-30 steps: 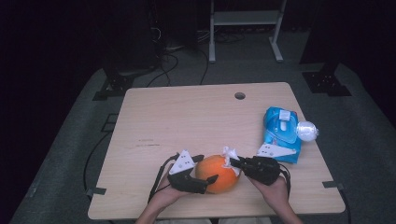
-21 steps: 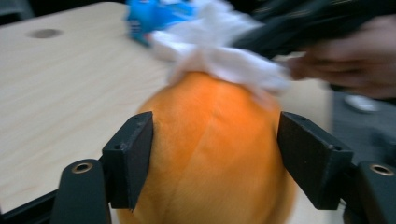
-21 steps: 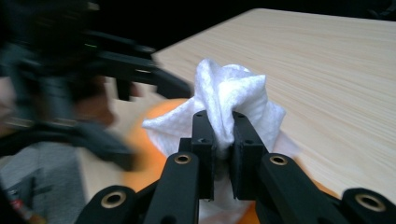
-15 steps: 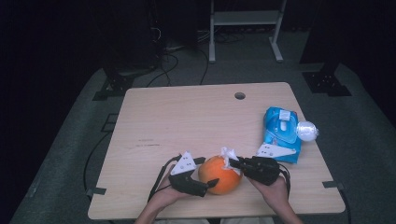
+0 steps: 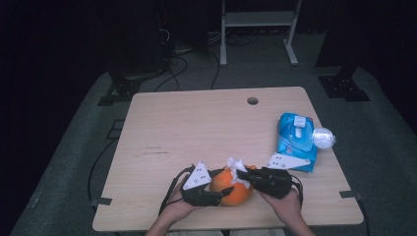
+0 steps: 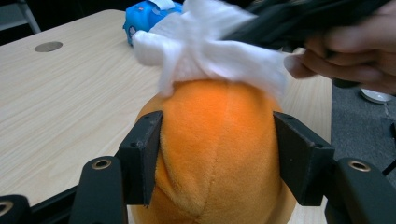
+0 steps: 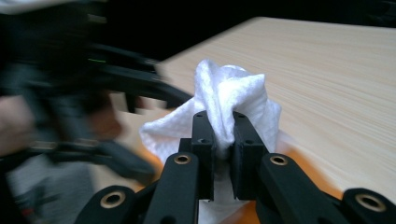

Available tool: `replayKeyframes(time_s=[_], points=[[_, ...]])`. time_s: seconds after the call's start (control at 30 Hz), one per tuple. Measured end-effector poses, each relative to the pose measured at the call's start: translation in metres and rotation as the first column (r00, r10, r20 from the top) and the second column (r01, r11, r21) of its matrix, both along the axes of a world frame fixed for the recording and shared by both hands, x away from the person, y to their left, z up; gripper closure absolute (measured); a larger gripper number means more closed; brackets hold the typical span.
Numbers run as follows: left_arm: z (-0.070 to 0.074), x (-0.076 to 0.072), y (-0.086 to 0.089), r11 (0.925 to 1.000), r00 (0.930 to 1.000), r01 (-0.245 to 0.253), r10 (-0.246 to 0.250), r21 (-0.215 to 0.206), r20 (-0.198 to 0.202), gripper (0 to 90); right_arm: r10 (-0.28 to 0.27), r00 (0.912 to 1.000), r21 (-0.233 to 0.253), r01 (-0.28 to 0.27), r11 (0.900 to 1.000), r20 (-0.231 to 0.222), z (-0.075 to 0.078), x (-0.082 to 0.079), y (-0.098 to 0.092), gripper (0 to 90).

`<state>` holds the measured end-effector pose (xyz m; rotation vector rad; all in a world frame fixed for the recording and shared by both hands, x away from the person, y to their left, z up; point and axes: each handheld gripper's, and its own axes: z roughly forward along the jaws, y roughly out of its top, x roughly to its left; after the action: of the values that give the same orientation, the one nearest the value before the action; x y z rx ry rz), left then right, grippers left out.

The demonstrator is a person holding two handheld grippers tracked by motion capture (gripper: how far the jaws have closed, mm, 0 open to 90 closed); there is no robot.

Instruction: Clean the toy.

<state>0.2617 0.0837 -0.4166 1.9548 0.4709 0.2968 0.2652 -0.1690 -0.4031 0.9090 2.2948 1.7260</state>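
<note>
1. Wiping looks to be the step in hand: the left claw [image 5: 223,192] clamps the orange plush ball [image 5: 230,186] at the near edge of the worktop [image 5: 196,128], while the right claw [image 5: 240,173] pinches a white tissue [image 5: 235,167] on top of it.
2. Next move, I judge, calls for rubbing without loosening either grip.
3. Left gripper view shows both jaws pressed into the ball's sides; high view adds the blue wipes pack [image 5: 296,140] well apart.

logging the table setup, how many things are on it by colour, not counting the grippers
orange: 1, the plush ball
white: 1, the wipe
blue: 1, the wipes pack
clear: 1, the small ball at the pack's edge
total: 4
</note>
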Motion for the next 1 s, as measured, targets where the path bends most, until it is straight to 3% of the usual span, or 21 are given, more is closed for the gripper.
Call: replayKeyframes(time_s=[0.1,0.17,0.23,0.4,0.53,0.6,0.7,0.77,0.83,0.93,1.0], points=[[0.003,0.000,0.004,0.9998,0.9999,-0.010,0.010,-0.015,-0.004,38.2,0.023,0.9989,-0.033,-0.021,0.999,0.042,0.005,-0.004,0.008,80.8],[0.006,0.000,0.008,0.9996,0.9998,-0.019,0.019,-0.019,-0.002,38.5,0.002,0.9998,-0.009,-0.002,1.000,0.018,0.000,0.003,0.002,80.9],[0.005,0.001,0.011,0.9994,0.9996,-0.026,0.026,-0.022,-0.008,38.5,-0.049,0.9988,-0.024,0.049,0.999,-0.006,-0.009,0.012,-0.007,80.9],[0.006,0.003,0.013,0.9995,0.9997,-0.023,0.023,-0.023,-0.014,38.4,-0.123,0.9856,-0.017,0.122,0.992,-0.115,-0.035,0.032,-0.030,81.0],[0.010,0.004,0.019,0.9979,0.9993,-0.027,0.026,-0.058,-0.025,38.5,-0.079,0.9938,0.009,0.079,0.997,-0.079,-0.021,0.024,-0.023,81.0],[0.013,0.004,0.022,0.9969,0.9991,-0.031,0.029,-0.073,-0.030,38.5,-0.069,0.9953,-0.001,0.069,0.998,-0.067,-0.019,0.023,-0.020,80.9],[0.011,0.004,0.021,0.9978,0.9991,-0.028,0.026,-0.060,-0.033,38.3,-0.096,0.9859,-0.035,0.092,0.995,-0.138,-0.039,0.030,-0.022,80.9],[0.011,0.003,0.019,0.9981,0.9992,-0.030,0.028,-0.054,-0.027,38.1,-0.095,0.9768,-0.015,0.094,0.995,-0.191,-0.048,0.033,-0.023,81.2],[0.011,0.003,0.017,0.9984,0.9993,-0.032,0.031,-0.047,-0.022,37.9,-0.082,0.9840,-0.009,0.082,0.997,-0.158,-0.039,0.029,-0.020,81.3],[0.010,0.003,0.013,0.9982,0.9992,-0.033,0.032,-0.051,-0.022,37.6,0.001,0.9934,0.102,0.011,0.995,-0.115,-0.016,0.018,-0.015,81.2],[0.010,0.001,0.008,0.9988,0.9996,-0.026,0.026,-0.041,-0.011,34.7,0.025,0.9969,0.089,-0.019,0.996,-0.074,-0.009,0.013,-0.009,81.1]])
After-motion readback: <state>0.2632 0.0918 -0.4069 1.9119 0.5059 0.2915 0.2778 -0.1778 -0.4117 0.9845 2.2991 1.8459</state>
